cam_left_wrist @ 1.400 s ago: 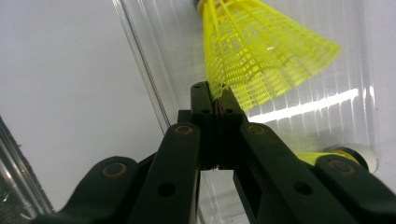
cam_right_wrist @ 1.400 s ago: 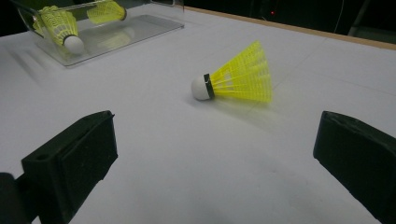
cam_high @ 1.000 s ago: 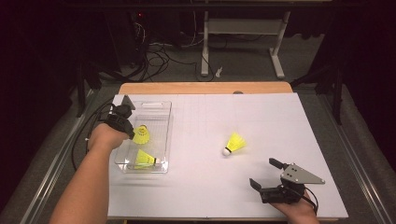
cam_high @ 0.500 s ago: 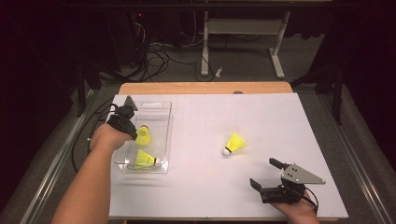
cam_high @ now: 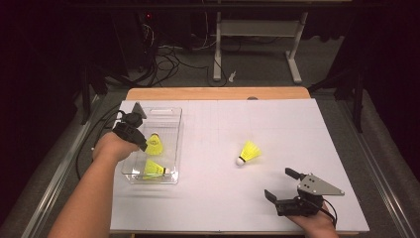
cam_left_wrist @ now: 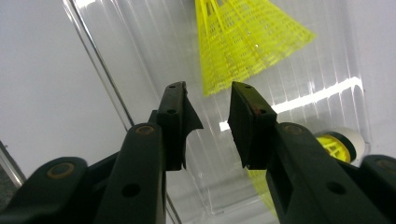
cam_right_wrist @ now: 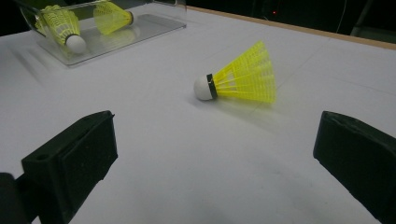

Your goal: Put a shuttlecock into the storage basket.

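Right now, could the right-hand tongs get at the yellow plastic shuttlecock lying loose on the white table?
Probably yes. The right tongs stand open and face the yellow plastic shuttlecock, with bare white table between them and nothing in the way.

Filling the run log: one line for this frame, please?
left gripper: jaws just opening, nothing between, above clear bin | bin: two shuttlecocks | right gripper: open, facing loose shuttlecock on table

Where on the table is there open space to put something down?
Free: the white sheet between the clear bin and the loose shuttlecock, and the far right corner. Crowded: the bin, with two shuttlecocks and the left claw over it, and the near edge by the right claw.
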Motion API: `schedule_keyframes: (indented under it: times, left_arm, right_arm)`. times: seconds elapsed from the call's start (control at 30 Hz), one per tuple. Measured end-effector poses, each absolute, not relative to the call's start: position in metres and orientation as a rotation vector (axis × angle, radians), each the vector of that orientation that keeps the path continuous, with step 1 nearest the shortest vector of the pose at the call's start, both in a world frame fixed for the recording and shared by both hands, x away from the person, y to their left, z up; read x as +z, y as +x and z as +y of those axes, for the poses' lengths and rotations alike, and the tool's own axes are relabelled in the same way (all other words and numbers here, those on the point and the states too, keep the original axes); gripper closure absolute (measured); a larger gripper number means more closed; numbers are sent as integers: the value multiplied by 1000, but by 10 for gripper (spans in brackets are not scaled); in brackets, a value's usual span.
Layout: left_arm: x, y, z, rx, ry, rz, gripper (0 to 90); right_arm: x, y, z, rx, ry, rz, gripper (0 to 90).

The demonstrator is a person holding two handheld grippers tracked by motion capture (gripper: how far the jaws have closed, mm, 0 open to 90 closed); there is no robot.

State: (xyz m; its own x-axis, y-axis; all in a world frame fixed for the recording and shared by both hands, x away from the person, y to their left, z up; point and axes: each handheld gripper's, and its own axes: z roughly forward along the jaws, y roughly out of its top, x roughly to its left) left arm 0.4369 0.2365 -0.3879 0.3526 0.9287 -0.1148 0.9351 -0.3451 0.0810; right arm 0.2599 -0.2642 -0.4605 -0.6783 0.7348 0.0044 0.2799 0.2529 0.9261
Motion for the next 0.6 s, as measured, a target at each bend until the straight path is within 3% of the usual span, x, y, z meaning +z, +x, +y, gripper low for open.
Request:
schedule_keyframes:
  times: [0.6]
  left_arm:
    - [-373,414,224,-80,2561,1652,548]
  right_arm:
    - [-459,259,-263,1418,912,2098,0]
